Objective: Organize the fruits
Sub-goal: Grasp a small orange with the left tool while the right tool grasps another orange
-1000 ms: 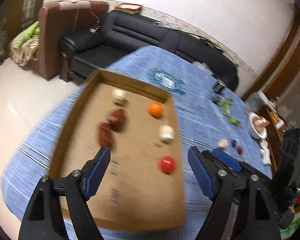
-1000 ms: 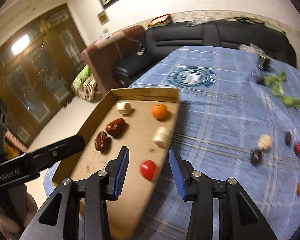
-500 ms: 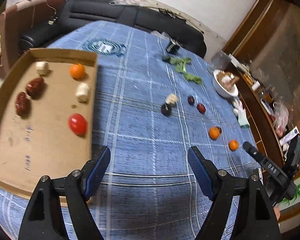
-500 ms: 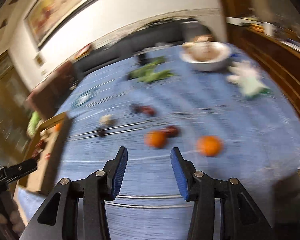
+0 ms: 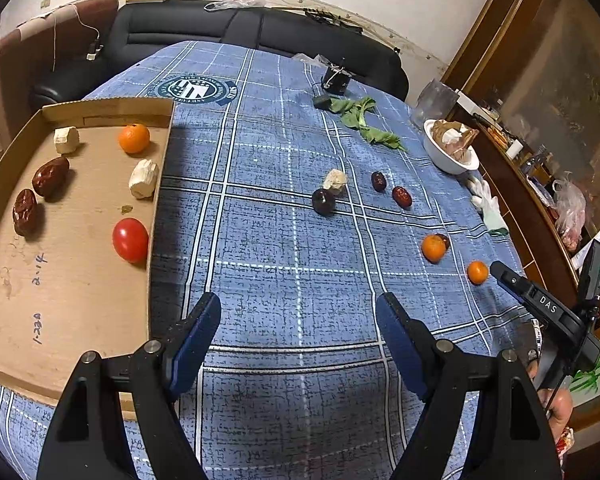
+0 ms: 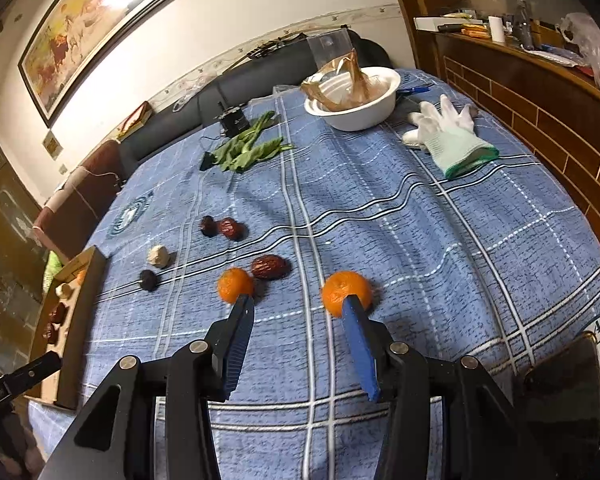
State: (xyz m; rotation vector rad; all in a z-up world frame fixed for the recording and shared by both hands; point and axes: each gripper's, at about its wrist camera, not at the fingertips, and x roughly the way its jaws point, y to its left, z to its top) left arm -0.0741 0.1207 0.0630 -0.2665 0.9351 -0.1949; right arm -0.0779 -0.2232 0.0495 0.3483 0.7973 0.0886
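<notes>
The right claw (image 6: 298,306) is held released and empty, lined up between two small round orange tangerines (image 6: 347,293) on the blue checked worktop (image 6: 420,240). The left claw (image 5: 298,320) is kept wide, empty. Sorted fruits are gathered in the shallow cardboard tray (image 5: 80,300).

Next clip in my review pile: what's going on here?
A person holds a tool in each hand, sorting fruit into a cardboard tray. The tray already holds a tomato, an orange, two dates and two pale chunks. The right tool hangs open over the blue cloth between two loose oranges, gripping nothing. The left tool is open and empty.
</notes>
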